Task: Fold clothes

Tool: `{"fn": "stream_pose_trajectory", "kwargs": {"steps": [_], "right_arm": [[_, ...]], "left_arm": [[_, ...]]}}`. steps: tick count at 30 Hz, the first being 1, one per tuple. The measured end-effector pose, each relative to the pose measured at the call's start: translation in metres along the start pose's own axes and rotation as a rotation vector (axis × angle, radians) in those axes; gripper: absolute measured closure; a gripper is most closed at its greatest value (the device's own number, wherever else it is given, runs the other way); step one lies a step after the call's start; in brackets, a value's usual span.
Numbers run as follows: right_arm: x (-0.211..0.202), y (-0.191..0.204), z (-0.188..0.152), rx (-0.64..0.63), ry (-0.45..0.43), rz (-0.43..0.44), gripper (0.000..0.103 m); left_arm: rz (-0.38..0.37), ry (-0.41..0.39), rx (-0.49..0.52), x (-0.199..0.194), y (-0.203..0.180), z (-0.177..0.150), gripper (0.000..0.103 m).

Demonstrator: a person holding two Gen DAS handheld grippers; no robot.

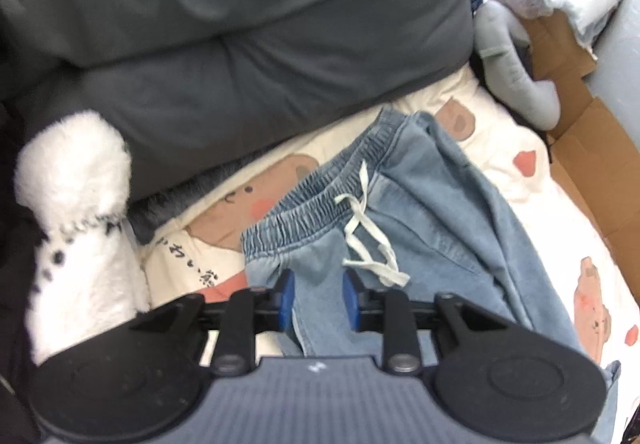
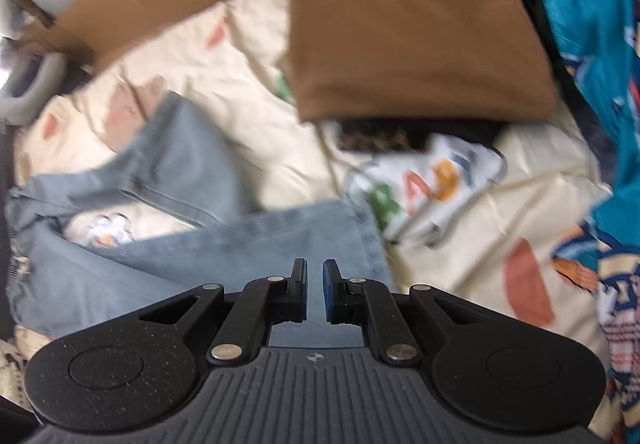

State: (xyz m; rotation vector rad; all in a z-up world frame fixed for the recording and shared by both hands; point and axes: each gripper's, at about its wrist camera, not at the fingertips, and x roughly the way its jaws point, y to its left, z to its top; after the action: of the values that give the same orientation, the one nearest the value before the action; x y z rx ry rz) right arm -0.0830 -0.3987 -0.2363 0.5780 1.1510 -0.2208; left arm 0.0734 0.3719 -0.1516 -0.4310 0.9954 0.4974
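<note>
Light-blue denim pants [image 1: 420, 212] lie on a cream bedsheet w/ bear print [image 1: 516, 180], elastic waistband toward the dark grey cushions [image 1: 240, 24], white drawstring [image 1: 370, 228] tied in a loose bow on the front. Left gripper [image 1: 318, 298] hangs over the pants just below the waistband; its blue pads [image 1: 286, 298] stand apart w/ denim showing in the gap, not pinching it, so open, nothing held. White fluffy garment [image 1: 76, 212] w/ black specks sits at the left edge, next to the cushions. Grey plush toy [image 1: 516, 68] and flattened cardboard [image 1: 592, 148] are off to the right of the sheet.

Right wrist view is blurry. Right gripper [image 2: 315, 292] is over a pant leg [image 2: 240, 244], near its hem; fingers [image 2: 299, 292] nearly together, a narrow slit between them, no cloth in it as far as I can tell. Brown folded garment [image 2: 412, 24] lies further up the sheet, on top of sth dark. A white tee w/ coloured letters [image 2: 436, 184] is just under it. Teal printed fabric [image 2: 592, 24] runs along the right side.
</note>
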Motion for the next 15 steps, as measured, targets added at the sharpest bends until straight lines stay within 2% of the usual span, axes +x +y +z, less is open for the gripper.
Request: {"fn": "stream_pose_trajectory", "kwargs": {"steps": [1, 4, 5, 12, 15], "right_arm": [[0.0, 0.005, 0.004, -0.005, -0.01, 0.017, 0.095], [0.003, 0.023, 0.018, -0.029, -0.042, 0.061, 0.08], [0.005, 0.03, 0.023, -0.039, -0.053, 0.073, 0.078], [0.03, 0.094, 0.066, -0.142, -0.072, 0.118, 0.077], [0.043, 0.125, 0.082, -0.191, -0.08, 0.14, 0.071]], "left_arm": [[0.001, -0.003, -0.001, -0.002, 0.001, 0.0, 0.072], [0.007, 0.0, -0.021, 0.001, 0.007, -0.001, 0.071], [0.01, 0.002, -0.029, 0.004, 0.01, -0.002, 0.071], [0.022, 0.017, -0.054, 0.028, 0.03, -0.007, 0.071], [0.027, 0.016, -0.077, 0.039, 0.038, -0.009, 0.071]]}}
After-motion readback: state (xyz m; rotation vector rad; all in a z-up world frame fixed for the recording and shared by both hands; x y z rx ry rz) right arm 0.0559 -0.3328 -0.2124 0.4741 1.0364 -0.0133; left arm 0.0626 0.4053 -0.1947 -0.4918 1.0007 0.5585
